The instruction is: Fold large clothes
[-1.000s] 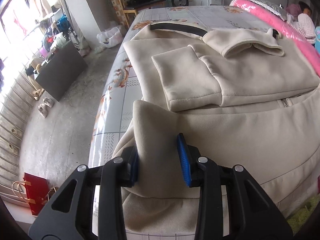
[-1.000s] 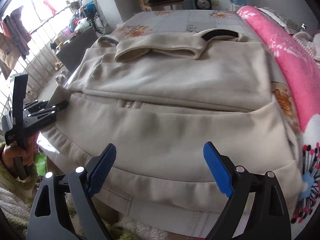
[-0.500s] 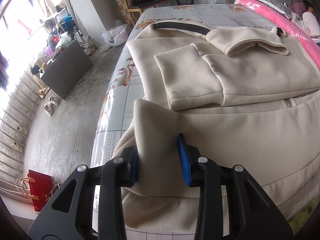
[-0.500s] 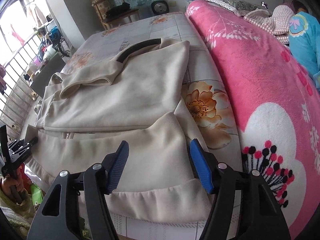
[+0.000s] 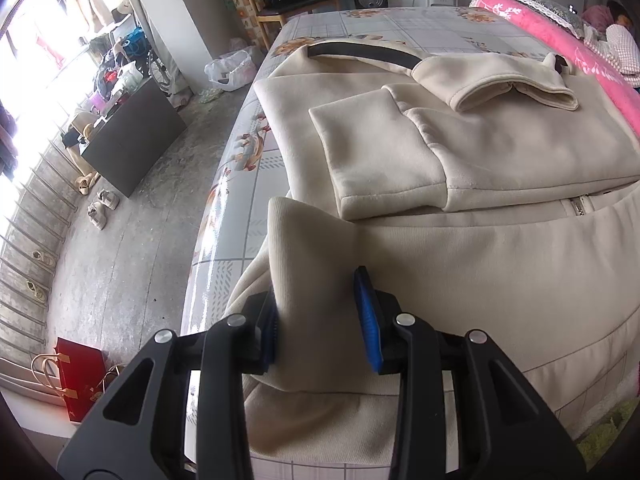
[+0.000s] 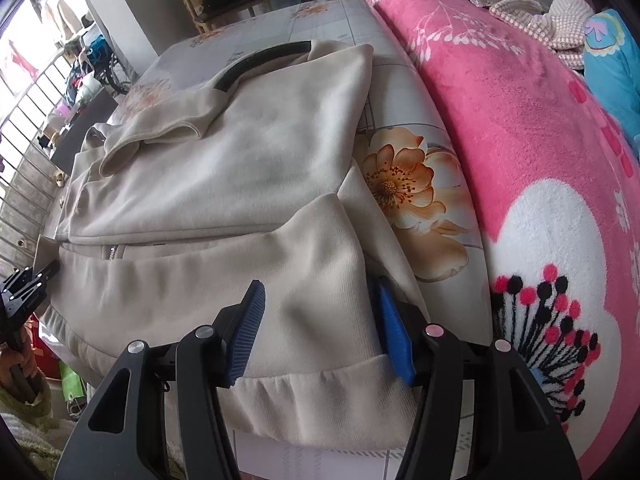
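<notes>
Two grippers at the hem corners of a cream jacket (image 5: 500, 152) on the bed (image 5: 400, 28).
Left gripper (image 5: 318, 320) pinches a raised fold at one corner; right gripper (image 6: 320, 324) straddles the other corner, fingers not yet closed, probably so both lift the hem evenly.

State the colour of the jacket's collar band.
Black, on the beige jacket; its collar band shows best in the left wrist view.

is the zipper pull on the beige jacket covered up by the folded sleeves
No, in the left wrist view the metal zipper pull shows just below the edge of the folded sleeves on the beige jacket.
</notes>
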Tool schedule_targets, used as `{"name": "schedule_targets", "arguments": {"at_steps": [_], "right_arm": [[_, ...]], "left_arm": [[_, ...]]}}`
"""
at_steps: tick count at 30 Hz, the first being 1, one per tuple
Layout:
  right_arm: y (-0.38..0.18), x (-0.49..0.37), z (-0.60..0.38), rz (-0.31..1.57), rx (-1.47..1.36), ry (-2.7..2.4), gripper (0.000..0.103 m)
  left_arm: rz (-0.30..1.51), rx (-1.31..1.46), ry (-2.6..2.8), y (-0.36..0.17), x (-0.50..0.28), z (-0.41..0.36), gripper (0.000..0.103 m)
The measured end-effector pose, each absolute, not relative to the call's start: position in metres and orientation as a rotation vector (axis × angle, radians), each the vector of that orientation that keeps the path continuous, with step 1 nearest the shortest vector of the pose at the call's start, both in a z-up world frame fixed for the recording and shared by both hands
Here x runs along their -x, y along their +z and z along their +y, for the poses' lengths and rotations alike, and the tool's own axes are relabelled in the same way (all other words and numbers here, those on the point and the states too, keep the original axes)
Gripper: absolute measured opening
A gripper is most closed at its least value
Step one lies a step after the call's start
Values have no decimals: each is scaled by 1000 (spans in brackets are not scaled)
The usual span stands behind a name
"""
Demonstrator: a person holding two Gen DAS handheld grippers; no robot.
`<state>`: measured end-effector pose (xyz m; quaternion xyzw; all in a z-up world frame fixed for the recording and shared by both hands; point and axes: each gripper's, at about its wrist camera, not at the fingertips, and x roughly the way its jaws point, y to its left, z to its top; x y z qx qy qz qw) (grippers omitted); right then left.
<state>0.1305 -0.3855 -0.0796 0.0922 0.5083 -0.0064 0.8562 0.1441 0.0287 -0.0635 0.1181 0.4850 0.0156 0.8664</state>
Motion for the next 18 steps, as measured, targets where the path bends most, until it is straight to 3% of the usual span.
{"name": "schedule_targets", "arguments": {"at_steps": [4,18], "right_arm": [[-80,-135,-382,1076,-175,-17,55],[-82,-136,-358,1080,45,-112,35]], "left_arm": [[1018,-239,36,-63,-144,29,33],[1022,-250,33,-63,-144,28,33]]}}
